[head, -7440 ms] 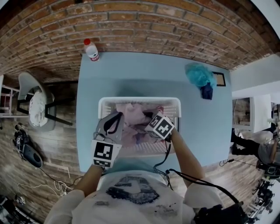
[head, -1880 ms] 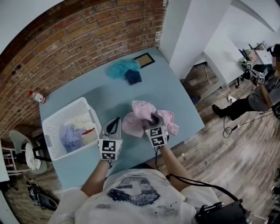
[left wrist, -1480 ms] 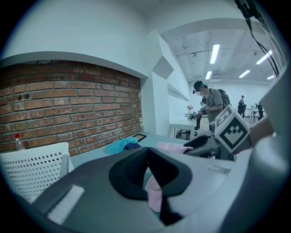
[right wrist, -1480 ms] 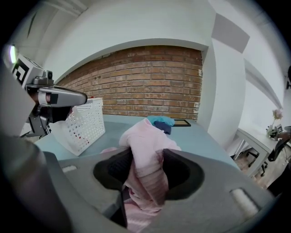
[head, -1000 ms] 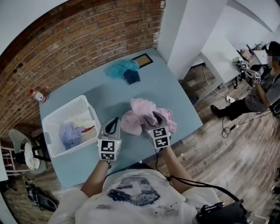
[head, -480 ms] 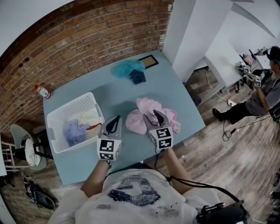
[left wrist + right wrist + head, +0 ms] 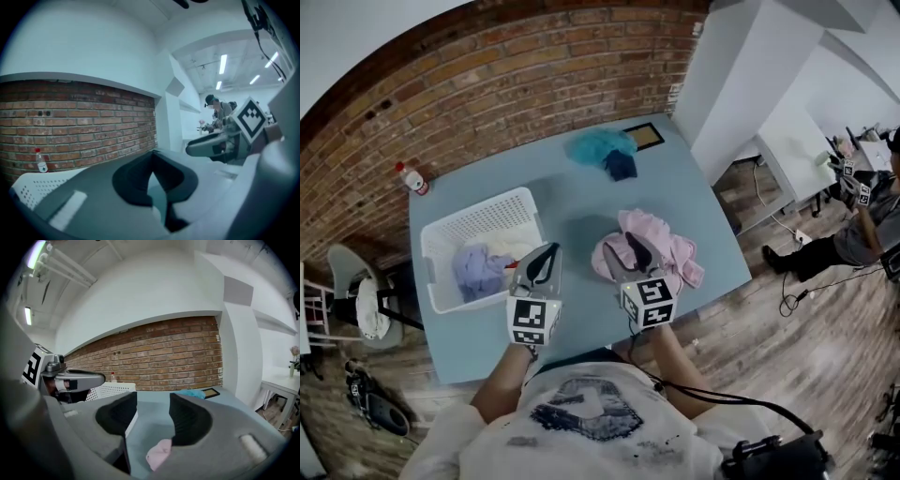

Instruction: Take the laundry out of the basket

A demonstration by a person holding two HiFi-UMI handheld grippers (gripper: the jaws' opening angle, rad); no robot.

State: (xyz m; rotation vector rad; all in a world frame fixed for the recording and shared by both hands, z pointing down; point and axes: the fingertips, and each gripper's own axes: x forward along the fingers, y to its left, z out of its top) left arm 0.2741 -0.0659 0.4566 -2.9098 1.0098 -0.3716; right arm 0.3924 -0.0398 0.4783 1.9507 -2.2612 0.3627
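The white basket [image 7: 508,208] stands on the left of the blue table [image 7: 581,202] and holds a lavender cloth [image 7: 472,270] and a cream one. A pink laundry pile [image 7: 661,253] lies on the table at the right, outside the basket. My right gripper [image 7: 622,246] hovers open above the pile's left edge with nothing between its jaws; in the right gripper view [image 7: 153,399] the pink cloth [image 7: 159,453] shows below them. My left gripper [image 7: 549,249] is shut and empty, held above the basket's right rim; its tips meet in the left gripper view [image 7: 152,158].
A teal cloth [image 7: 598,145] and a dark blue one [image 7: 622,167] lie at the table's far side beside a small picture frame [image 7: 644,136]. A water bottle [image 7: 414,178] stands at the far left corner. A brick wall runs behind; a chair [image 7: 356,300] is left of the table.
Both grippers have risen off the table. The right gripper has lifted clear of the pink pile, which stays on the table. The head view has swung, so the basket now sits nearer the middle.
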